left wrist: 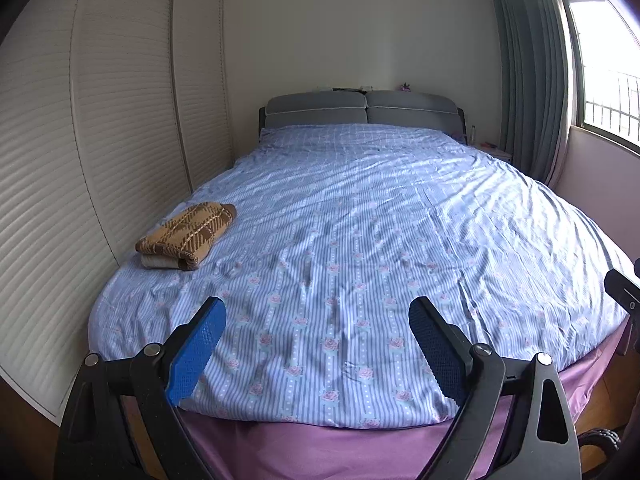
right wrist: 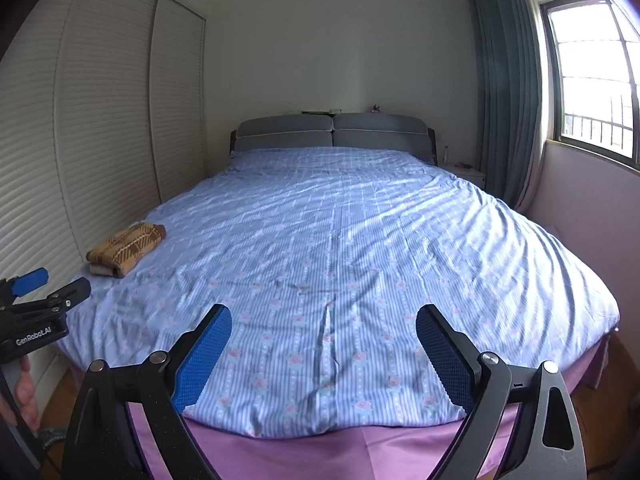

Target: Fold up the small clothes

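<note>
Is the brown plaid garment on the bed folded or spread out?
Folded: the brown plaid garment lies as a compact layered bundle near the bed's left edge.

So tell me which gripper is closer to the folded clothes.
The left gripper: the folded clothes lie on the bed's left side by the wardrobe, further from the right gripper.

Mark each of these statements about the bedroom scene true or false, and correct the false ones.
1. The brown plaid garment lies folded on the bed. True.
2. The left claw is shut on the garment. False: it is open and holds nothing.
3. The garment lies near the wardrobe side of the blue striped bedcover. True.
4. The right claw is closed. False: its jaws stand wide apart, empty.
5. The curtain covers the whole window. False: it is drawn to one side, leaving the window bare.
</note>
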A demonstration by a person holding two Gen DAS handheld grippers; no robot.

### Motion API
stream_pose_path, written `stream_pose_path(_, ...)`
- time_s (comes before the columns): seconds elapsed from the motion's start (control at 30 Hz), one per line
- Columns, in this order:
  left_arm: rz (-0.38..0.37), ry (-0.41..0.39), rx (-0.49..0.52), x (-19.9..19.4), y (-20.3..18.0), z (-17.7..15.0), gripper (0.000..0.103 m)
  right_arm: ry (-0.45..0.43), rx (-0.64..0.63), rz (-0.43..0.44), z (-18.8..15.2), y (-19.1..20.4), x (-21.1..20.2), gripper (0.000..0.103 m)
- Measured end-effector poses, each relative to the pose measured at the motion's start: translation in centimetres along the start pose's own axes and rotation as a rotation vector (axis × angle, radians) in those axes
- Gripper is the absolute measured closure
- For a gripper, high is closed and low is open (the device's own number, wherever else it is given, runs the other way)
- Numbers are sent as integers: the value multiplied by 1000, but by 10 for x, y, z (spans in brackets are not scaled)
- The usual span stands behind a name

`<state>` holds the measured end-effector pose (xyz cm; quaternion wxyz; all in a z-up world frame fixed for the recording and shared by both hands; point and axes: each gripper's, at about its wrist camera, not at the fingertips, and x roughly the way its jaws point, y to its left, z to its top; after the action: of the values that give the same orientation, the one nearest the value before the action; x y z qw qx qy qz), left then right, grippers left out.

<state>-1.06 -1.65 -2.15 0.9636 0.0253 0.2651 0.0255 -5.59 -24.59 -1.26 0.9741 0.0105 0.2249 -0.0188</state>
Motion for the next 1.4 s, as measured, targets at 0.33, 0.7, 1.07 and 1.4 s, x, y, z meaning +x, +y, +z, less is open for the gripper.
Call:
stream_pose_path(0.33, -11, 10, 17, 2, -8, -5, 9, -11, 21, -21, 5, -13, -2, 9)
stream_pose_path(0.7, -9, 22, 19, 7, -7, -7, 9, 6, 23, -21, 2, -15, 3, 9)
stream_pose_path(1.07, -12, 22, 23, 6, -8, -7, 9, -2, 31, -25, 4, -20, 1, 9)
stream_pose_path(1.4, -17, 27, 34, 8, -11, -8, 9, 0, 25, -21, 7, -20, 0, 9)
